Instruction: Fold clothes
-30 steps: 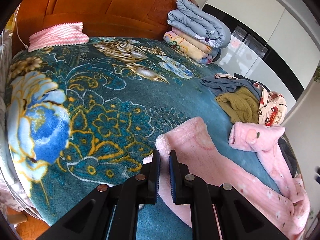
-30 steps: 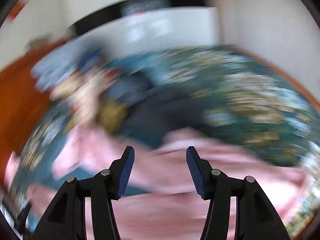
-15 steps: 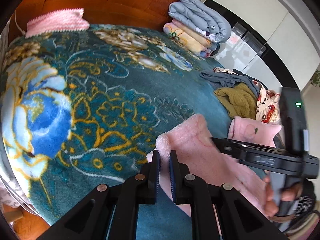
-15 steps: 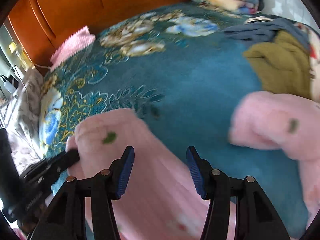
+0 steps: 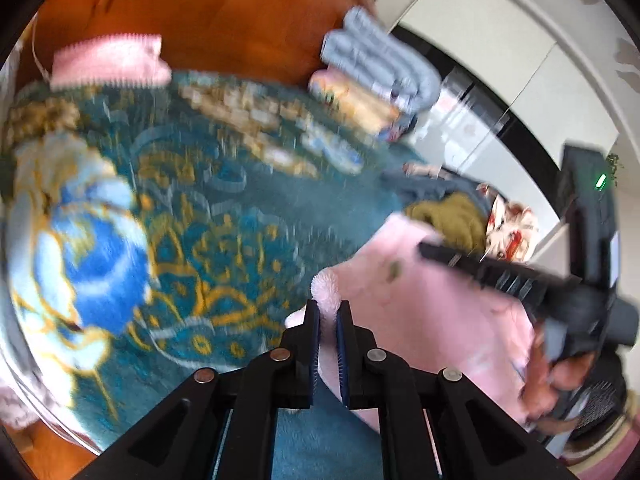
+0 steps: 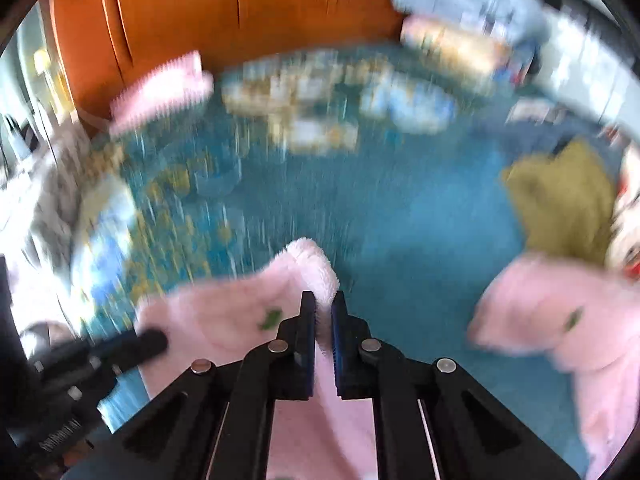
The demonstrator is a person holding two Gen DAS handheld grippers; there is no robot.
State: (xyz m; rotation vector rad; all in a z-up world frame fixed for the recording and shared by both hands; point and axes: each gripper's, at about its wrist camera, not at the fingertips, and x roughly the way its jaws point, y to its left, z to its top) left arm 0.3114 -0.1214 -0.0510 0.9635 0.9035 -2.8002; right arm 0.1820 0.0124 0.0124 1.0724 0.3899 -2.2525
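Left wrist view: my left gripper (image 5: 328, 316) has its jaws drawn narrow, with a fluffy edge of the pink garment (image 5: 420, 300) pinched between the blue pads (image 5: 316, 344). The fabric bulges out just past the fingertips at 12 o'clock and spreads away toward 3 and 4 o'clock over the teal blanket (image 5: 240, 208). At 3 o'clock my right gripper (image 5: 432, 250) reaches in across the same garment, with my right hand (image 5: 556, 376) around its handle; from here I cannot tell how its jaws stand.

Right wrist view: the jaws of my right gripper (image 6: 323, 312) are also narrow and clamp a white fleecy fold of the pink garment (image 6: 224, 312), which pokes up between the pads (image 6: 338, 344) at 12 o'clock. My left gripper (image 6: 156, 340) touches the cloth at 9 o'clock. Another pink part lies at 3 o'clock, apart across bare blanket (image 6: 400, 216). An olive garment (image 6: 568, 196) sits at 2 o'clock. A headboard (image 6: 240, 12) stands at 12 o'clock. Much is motion-blurred.
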